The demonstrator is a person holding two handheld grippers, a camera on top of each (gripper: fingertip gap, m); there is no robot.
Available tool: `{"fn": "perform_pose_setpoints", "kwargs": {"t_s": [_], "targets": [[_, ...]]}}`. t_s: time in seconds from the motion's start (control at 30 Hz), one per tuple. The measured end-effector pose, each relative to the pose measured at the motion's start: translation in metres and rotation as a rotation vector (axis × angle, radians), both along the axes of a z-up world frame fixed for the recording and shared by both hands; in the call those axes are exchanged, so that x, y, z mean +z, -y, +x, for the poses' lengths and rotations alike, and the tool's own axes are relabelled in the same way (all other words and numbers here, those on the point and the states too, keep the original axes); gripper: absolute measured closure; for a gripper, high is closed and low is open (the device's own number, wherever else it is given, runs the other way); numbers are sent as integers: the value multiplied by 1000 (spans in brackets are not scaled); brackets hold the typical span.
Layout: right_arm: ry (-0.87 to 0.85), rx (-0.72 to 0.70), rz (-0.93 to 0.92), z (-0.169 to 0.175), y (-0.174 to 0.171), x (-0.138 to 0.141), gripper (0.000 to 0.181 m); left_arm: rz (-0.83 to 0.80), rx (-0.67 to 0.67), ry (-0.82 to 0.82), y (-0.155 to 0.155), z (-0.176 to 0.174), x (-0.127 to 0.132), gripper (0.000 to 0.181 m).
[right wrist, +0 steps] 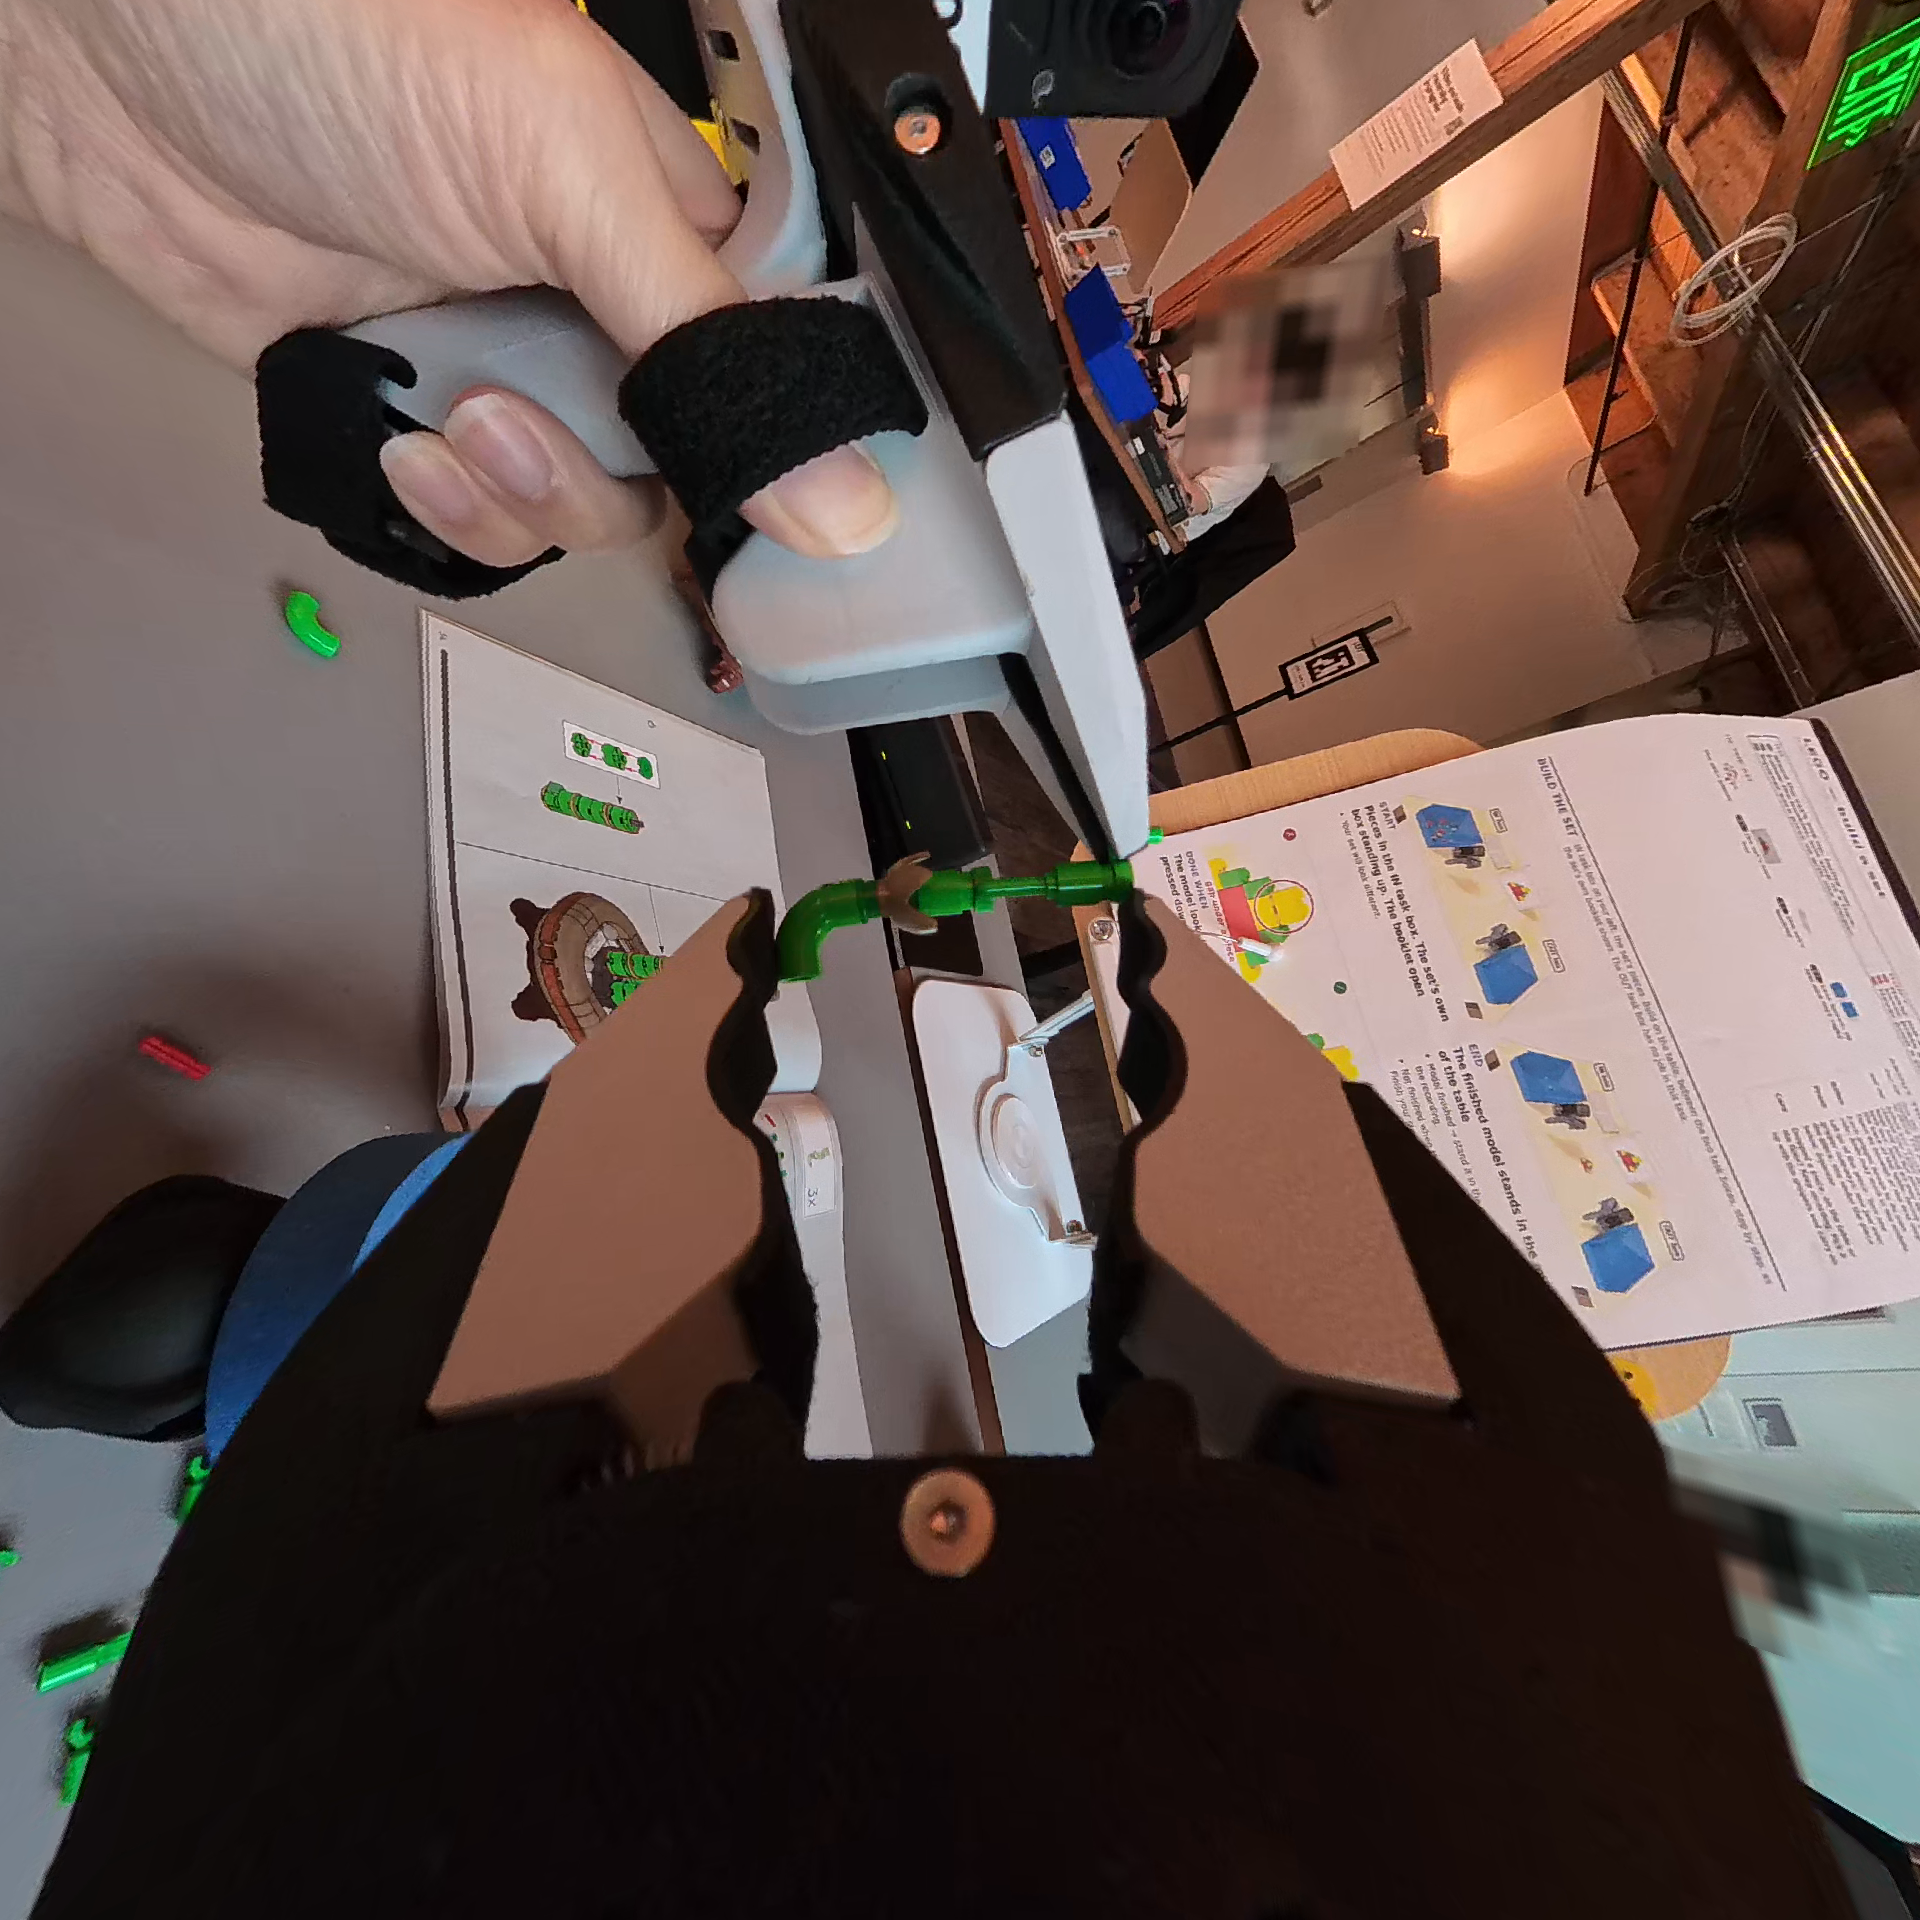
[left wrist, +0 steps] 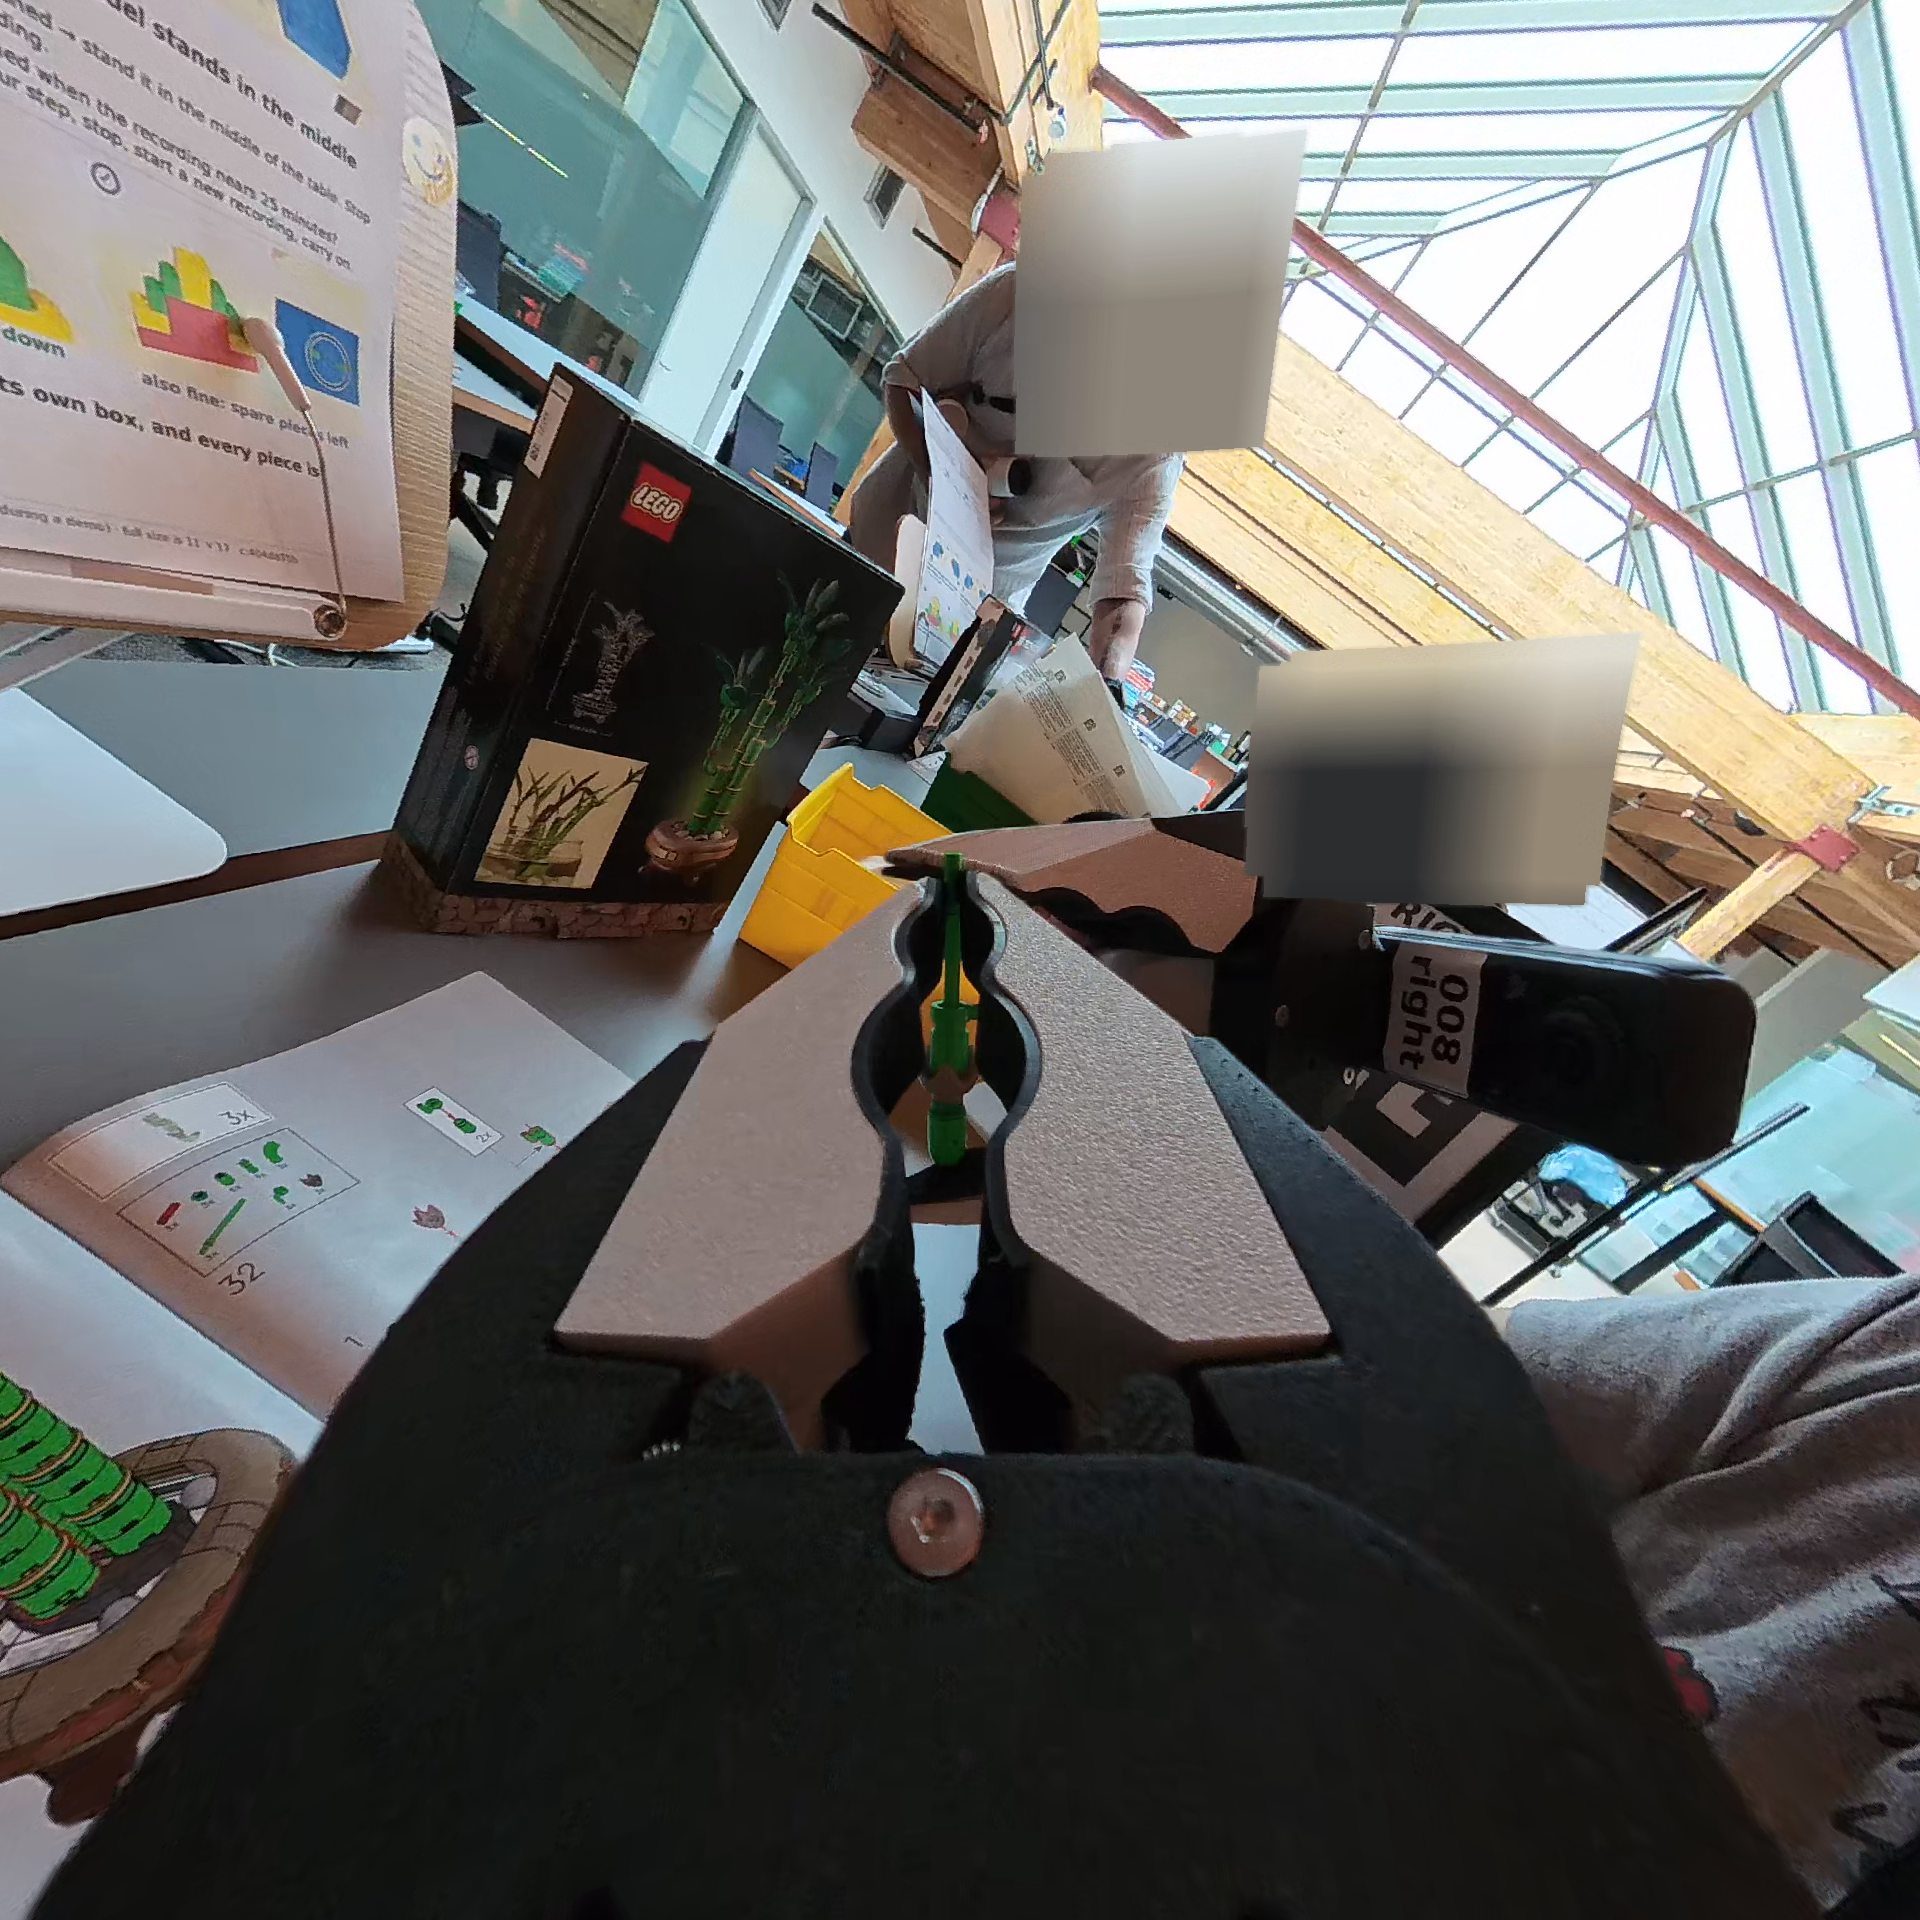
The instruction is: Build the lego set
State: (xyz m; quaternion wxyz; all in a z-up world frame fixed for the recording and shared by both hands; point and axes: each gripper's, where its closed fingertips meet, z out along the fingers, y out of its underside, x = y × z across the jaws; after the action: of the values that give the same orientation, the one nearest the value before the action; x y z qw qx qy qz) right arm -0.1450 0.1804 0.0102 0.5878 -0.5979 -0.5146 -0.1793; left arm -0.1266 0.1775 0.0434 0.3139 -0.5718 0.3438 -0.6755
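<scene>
While my left tongs clamp the glossy green stem, its elbow end hangs free. My right tongs gape wide around it

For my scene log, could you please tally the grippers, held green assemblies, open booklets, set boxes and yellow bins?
Grippers: 2 (left gripper, right gripper)
Green stem assembly: 1
Open booklet: 1
Set box: 1
Yellow bin: 1
Total: 6
</scene>
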Motion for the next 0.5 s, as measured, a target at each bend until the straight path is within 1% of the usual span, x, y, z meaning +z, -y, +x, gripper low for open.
{"fn": "perform_pose_setpoints", "kwargs": {"t_s": [0.3, 0.5], "targets": [[-69, 7, -8, -3, -3, 2, 115, -38, 20, 35, -4, -1, 2, 181], [-78, -6, 9, -3, -9, 1, 115, -68, 21, 41, -9, -1, 1, 181]]}}
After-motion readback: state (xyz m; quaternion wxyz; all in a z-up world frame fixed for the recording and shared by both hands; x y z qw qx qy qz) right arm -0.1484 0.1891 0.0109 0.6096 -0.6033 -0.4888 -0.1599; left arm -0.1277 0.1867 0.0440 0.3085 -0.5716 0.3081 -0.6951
